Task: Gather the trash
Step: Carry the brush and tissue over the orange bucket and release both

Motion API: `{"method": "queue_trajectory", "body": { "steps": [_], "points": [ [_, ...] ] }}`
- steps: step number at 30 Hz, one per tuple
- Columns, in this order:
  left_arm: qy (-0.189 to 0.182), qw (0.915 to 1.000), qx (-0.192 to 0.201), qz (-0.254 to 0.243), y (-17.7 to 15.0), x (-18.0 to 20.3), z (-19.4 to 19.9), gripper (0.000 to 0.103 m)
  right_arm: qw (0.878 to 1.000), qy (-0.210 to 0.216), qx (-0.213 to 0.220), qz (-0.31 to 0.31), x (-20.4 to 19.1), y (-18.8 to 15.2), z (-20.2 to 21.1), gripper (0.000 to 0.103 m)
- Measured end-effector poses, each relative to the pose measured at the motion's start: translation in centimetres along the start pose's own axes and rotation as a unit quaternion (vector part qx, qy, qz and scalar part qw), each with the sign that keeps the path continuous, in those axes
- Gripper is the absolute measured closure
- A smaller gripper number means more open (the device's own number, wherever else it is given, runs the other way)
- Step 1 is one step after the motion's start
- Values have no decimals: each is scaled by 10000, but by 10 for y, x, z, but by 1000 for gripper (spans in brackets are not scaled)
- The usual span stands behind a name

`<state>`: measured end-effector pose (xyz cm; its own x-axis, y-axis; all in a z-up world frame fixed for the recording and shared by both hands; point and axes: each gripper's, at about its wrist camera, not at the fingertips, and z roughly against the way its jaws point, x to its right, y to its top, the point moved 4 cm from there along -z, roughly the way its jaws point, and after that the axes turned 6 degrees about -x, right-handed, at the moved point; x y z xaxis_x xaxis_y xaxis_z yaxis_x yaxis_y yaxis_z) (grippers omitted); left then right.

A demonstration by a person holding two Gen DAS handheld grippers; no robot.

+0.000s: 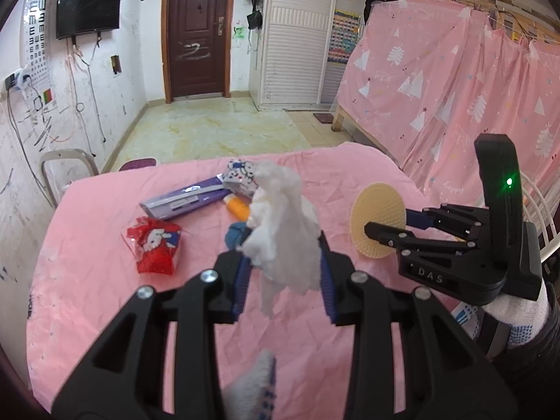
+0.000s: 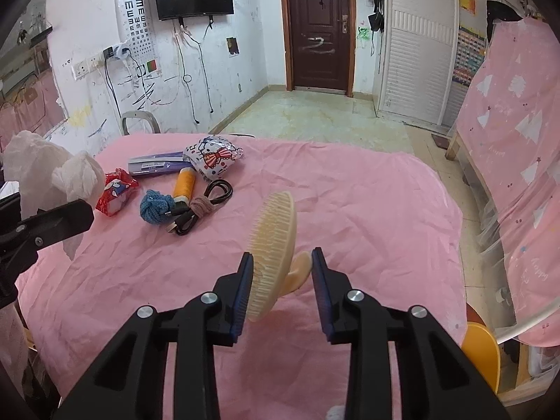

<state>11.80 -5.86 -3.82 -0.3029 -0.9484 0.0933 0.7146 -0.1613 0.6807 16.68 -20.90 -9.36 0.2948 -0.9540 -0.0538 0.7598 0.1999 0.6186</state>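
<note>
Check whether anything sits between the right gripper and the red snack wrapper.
Yes. The right gripper is already shut on the yellow brush, so its jaws are full. On the cloth, the black cable and blue knitted ball lie on the line to the red wrapper.

Both fisheye views show a room in even, fairly dim indoor light with a cool, washed-out cast. Shadows are soft: a faint one lies on the wrinkled pink cloth (image 2: pixel 350 210) beneath the round cream bristled brush (image 2: pixel 273 245). A small green indicator lamp (image 1: pixel 509 181) glows brightly. Straight lines bow towards the edges (the dark wooden door (image 1: pixel 197 31) leans), and black corners ring each frame. The crumpled white tissue (image 1: pixel 283 224) looks slightly overexposed; detail softens outwards.
</note>
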Motion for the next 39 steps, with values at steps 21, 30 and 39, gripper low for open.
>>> {"method": "queue_trajectory", "body": {
  "steps": [21,30,39],
  "points": [
    [-294,9966,52,-767,23,95,-5,70,9956,-200,637,-651,80,-18,65,79],
    [-632,9905,92,-1216,27,154,-17,70,9894,-491,811,-1096,140,-49,89,79],
    [-875,9844,-17,-1527,28,208,-30,70,9837,-683,898,-1398,185,-79,103,79]
  ]
}}
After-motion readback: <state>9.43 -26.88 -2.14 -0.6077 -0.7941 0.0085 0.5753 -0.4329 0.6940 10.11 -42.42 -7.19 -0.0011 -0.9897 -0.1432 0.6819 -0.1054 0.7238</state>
